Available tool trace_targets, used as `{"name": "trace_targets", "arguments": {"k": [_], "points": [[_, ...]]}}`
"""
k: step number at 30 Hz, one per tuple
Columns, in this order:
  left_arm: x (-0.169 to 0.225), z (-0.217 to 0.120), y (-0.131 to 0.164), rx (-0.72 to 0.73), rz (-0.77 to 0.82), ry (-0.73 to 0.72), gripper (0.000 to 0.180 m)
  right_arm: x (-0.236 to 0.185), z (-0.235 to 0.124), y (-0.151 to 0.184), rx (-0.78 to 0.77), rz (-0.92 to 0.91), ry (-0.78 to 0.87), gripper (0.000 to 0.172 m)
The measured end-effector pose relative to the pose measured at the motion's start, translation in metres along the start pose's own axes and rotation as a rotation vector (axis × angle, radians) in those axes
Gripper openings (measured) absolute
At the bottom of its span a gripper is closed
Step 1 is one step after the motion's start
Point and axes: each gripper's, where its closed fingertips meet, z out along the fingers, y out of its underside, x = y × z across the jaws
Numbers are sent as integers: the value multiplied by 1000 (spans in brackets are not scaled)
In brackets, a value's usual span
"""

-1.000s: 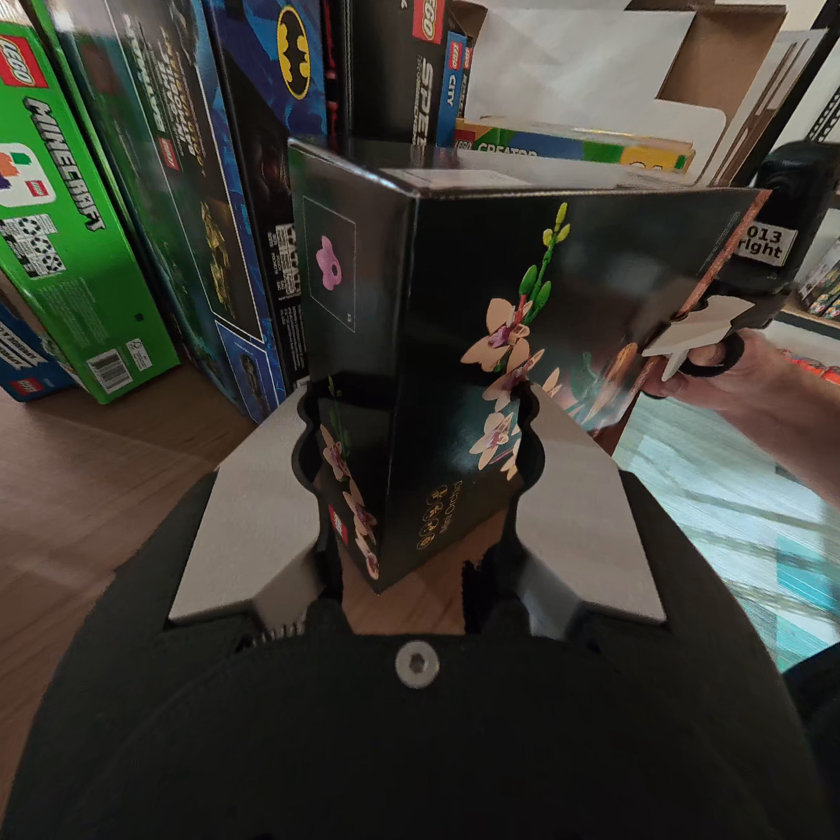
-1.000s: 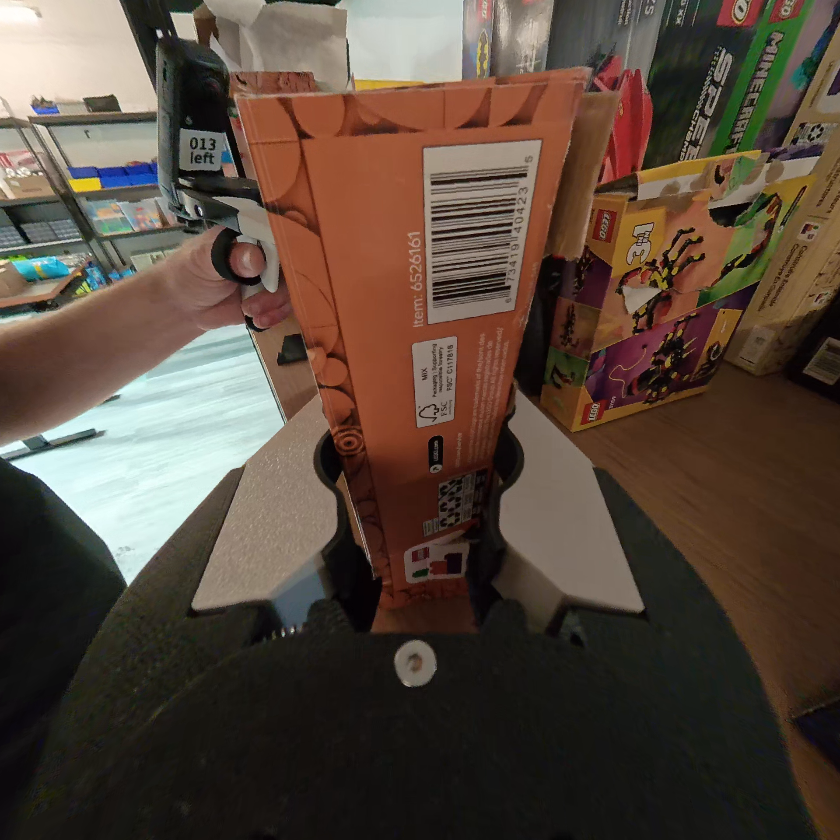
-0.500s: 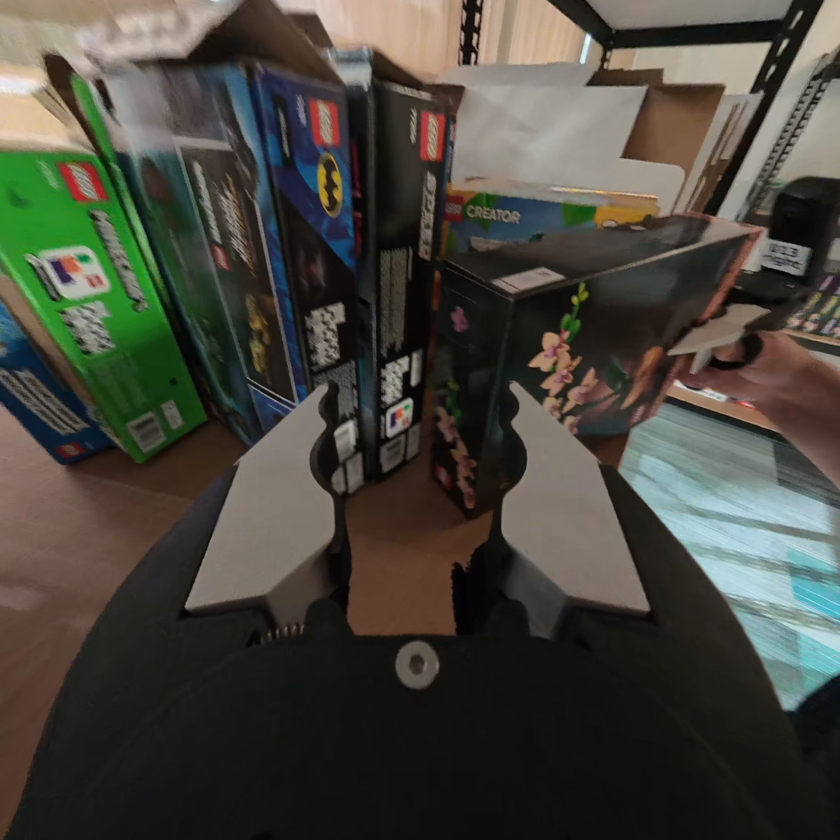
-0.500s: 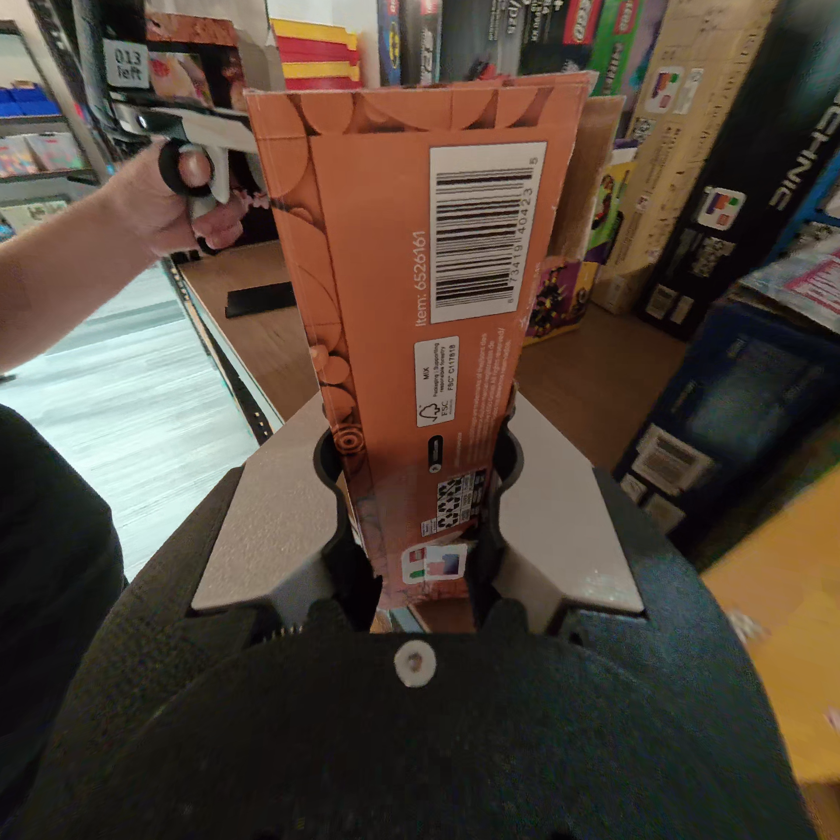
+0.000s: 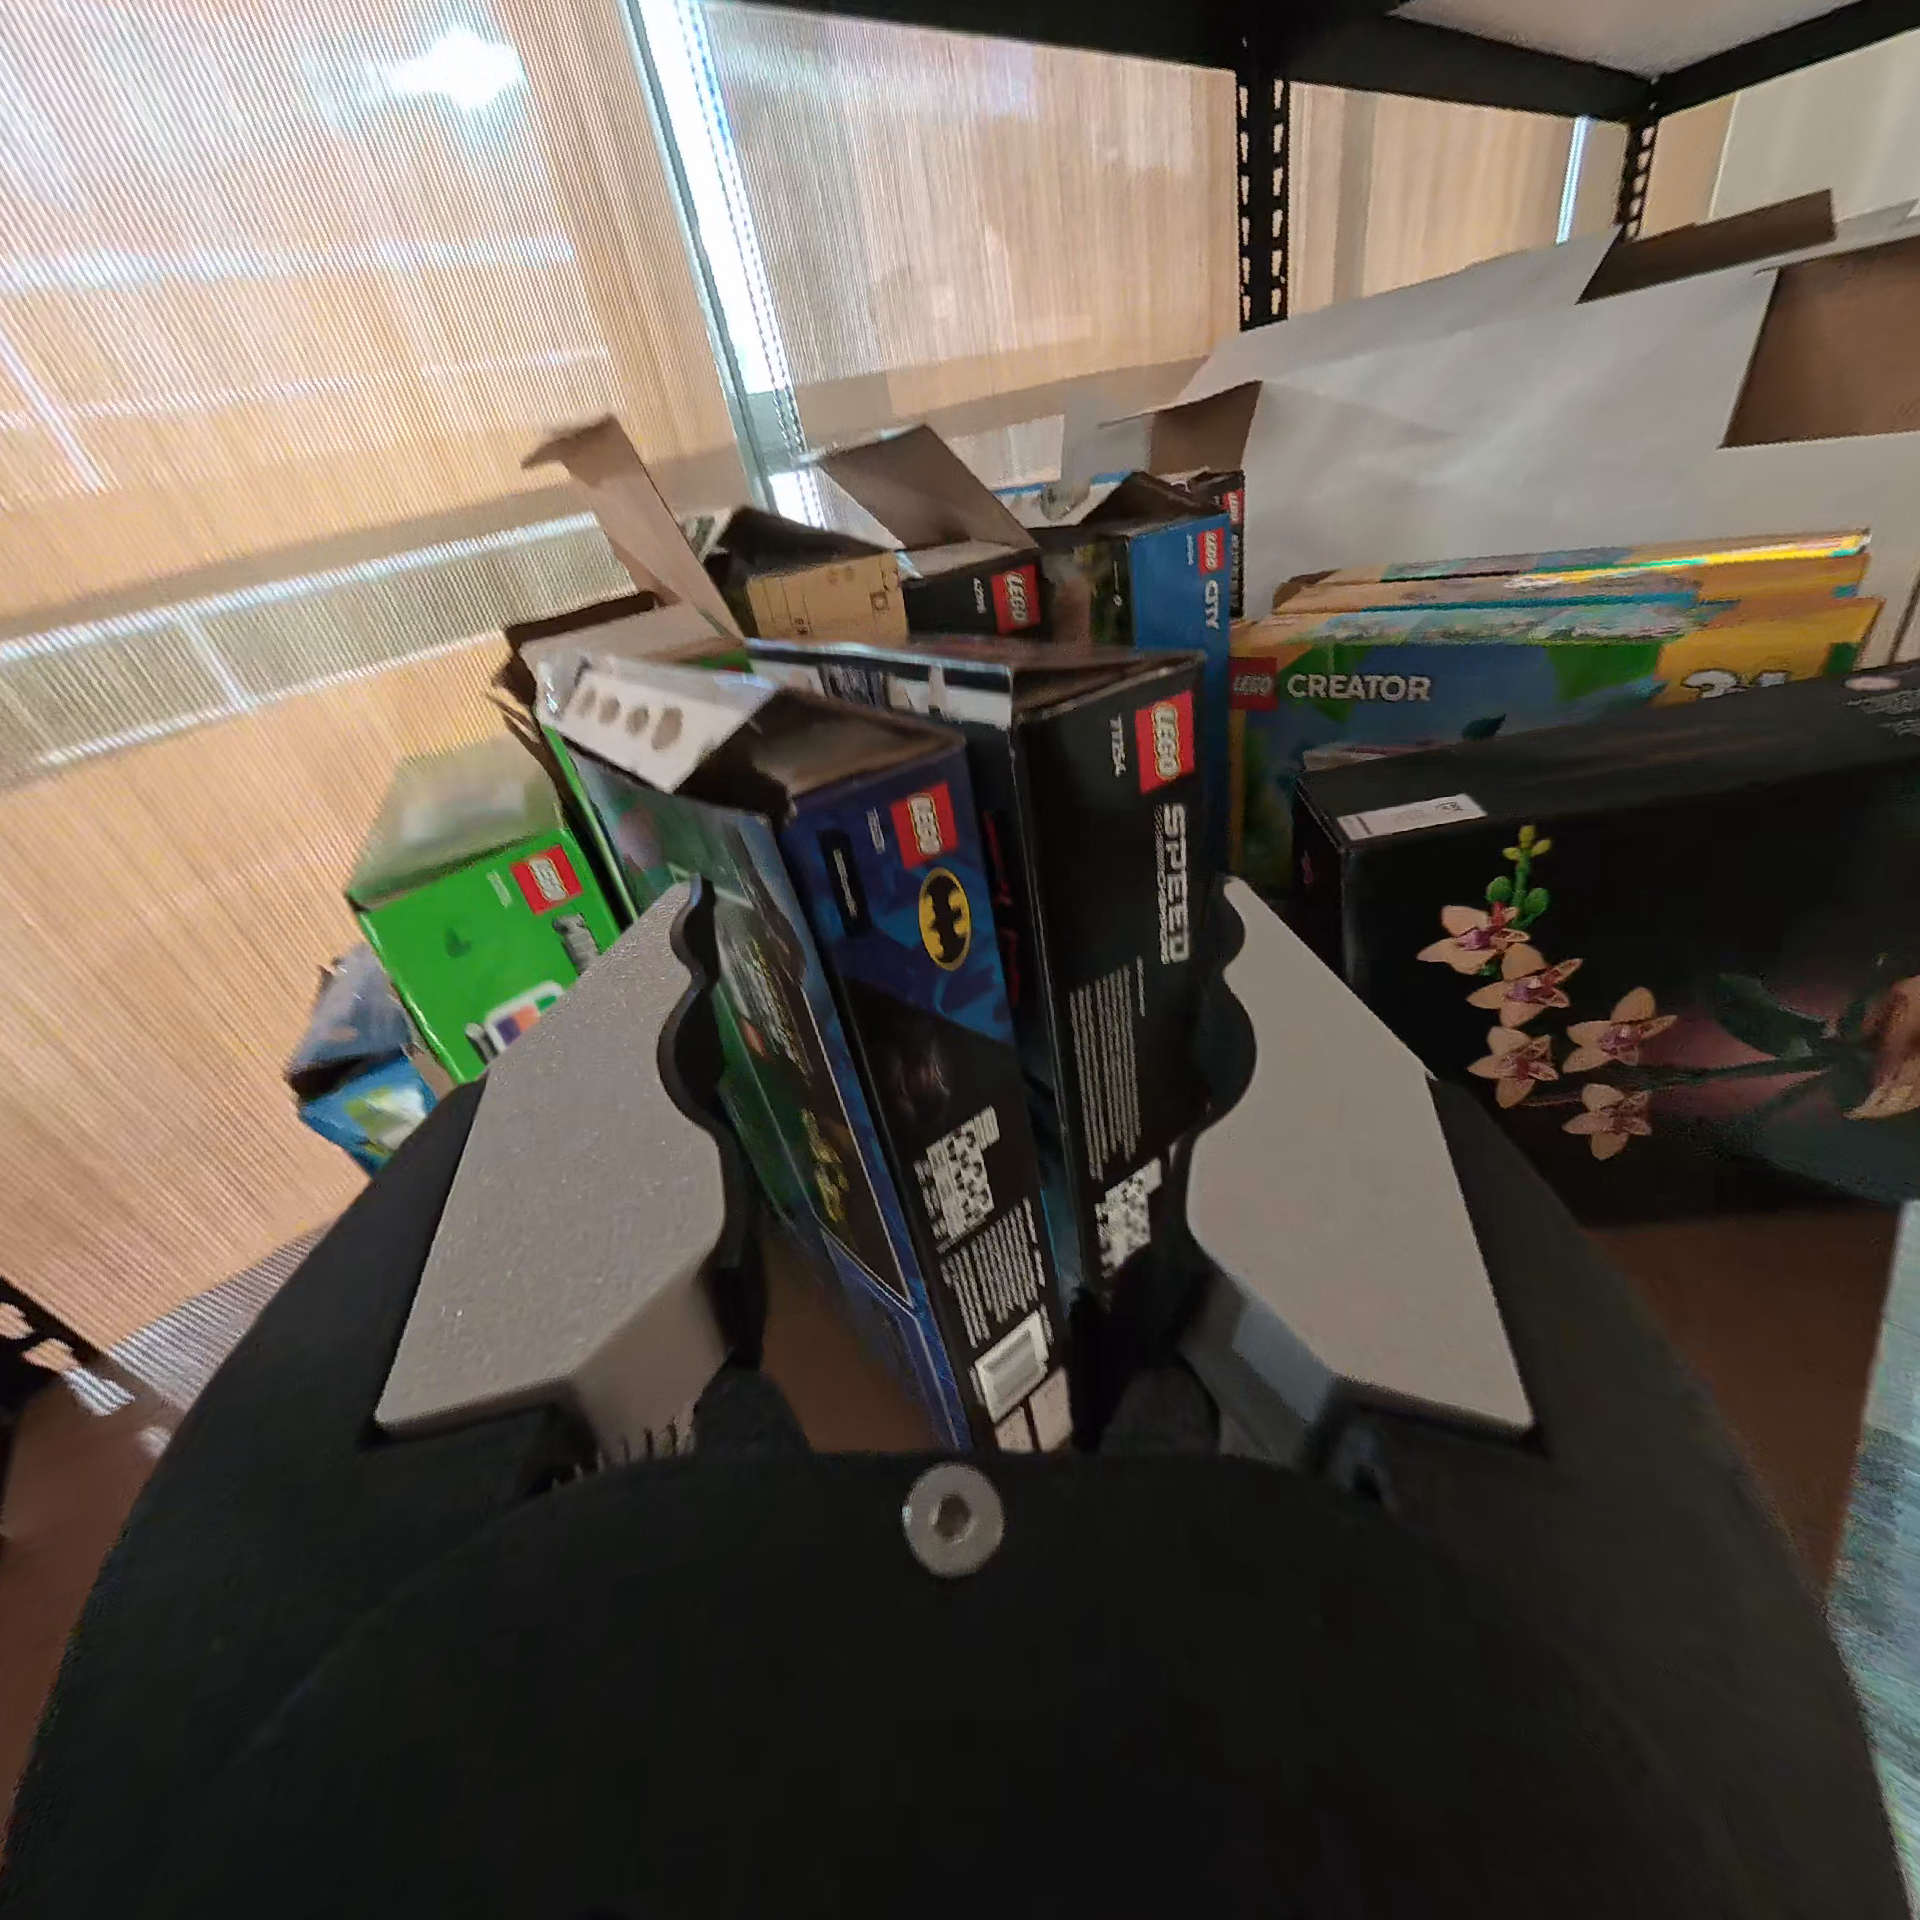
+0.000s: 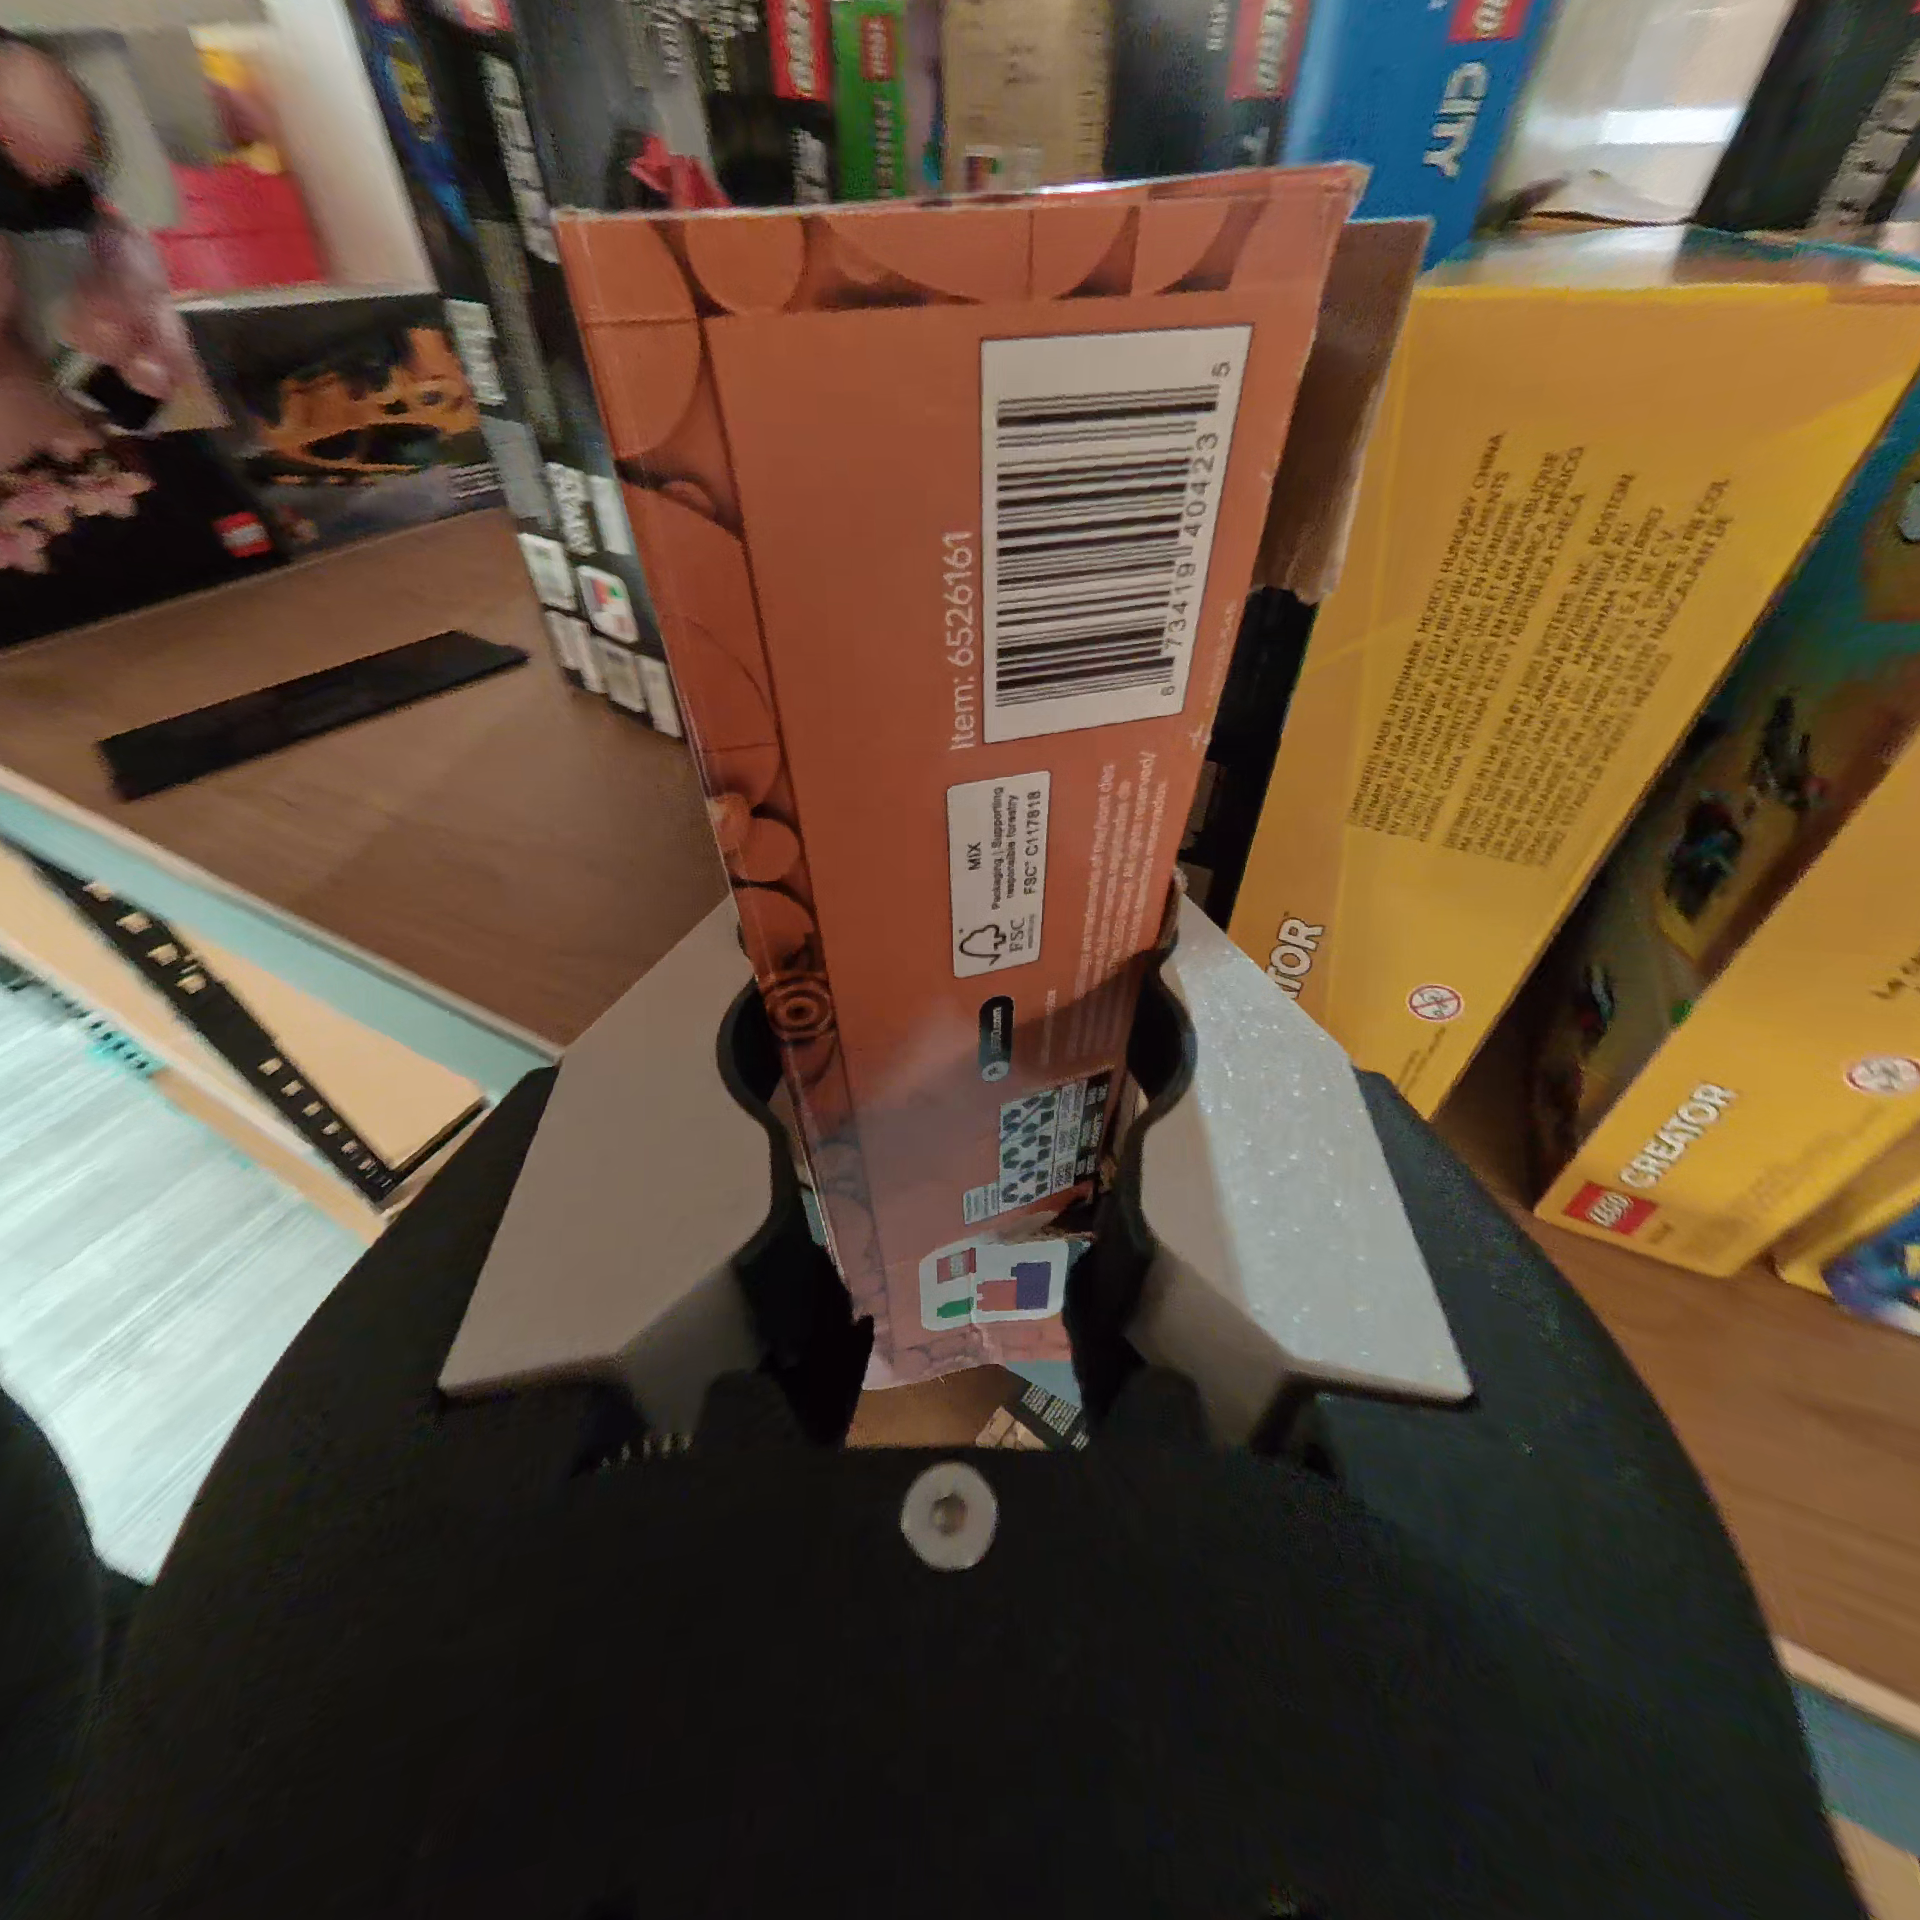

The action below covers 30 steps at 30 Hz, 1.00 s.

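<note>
My right gripper (image 6: 956,1039) is shut on the orange-brown end (image 6: 914,644) of a black box printed with orchids. Both pads press its sides. The same box shows in the left wrist view (image 5: 1610,987), lying on its long side on the wooden shelf (image 5: 1756,1309). My left gripper (image 5: 966,1039) is open wide. A blue box with a bat emblem (image 5: 914,987) and a black box (image 5: 1132,987) stand upright between its fingers. Neither box is gripped.
More upright boxes and a green box (image 5: 468,935) stand to the left, with a window blind behind. Yellow boxes (image 6: 1558,675) lie close to the right of the held box. A flat black strip (image 6: 312,696) lies on the shelf (image 6: 436,831). A shelf post (image 5: 1262,208) stands behind.
My left gripper let go of the orchid box, opened and moved left to the upright boxes. My right gripper kept its hold and carried the box beside the yellow boxes.
</note>
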Motion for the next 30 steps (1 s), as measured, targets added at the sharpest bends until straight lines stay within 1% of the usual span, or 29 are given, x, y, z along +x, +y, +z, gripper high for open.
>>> {"name": "trace_targets", "arguments": {"k": [1,5,7,11,16,19,22,24,30], "points": [[-2,1,-5,4,20,-13,91,0,3,1,5,10,42,66],[-7,5,-19,2,81,-40,91,-4,21,3,20,35,220,65],[-6,8,-20,-6,90,-33,92,-4,31,1,32,42,317,65],[-8,13,-20,-30,114,-44,91,10,49,-3,66,51,428,65],[-10,17,-35,-43,151,-36,92,18,72,-7,68,59,488,66],[-12,21,-44,-54,217,-39,89,20,81,-8,67,70,521,66],[-10,27,-46,-83,284,-5,85,26,86,-9,73,79,546,66],[-8,28,-47,-95,292,25,84,28,90,-10,79,79,585,66],[-7,26,-49,-106,308,31,81,28,100,-11,97,97,679,67]]}}
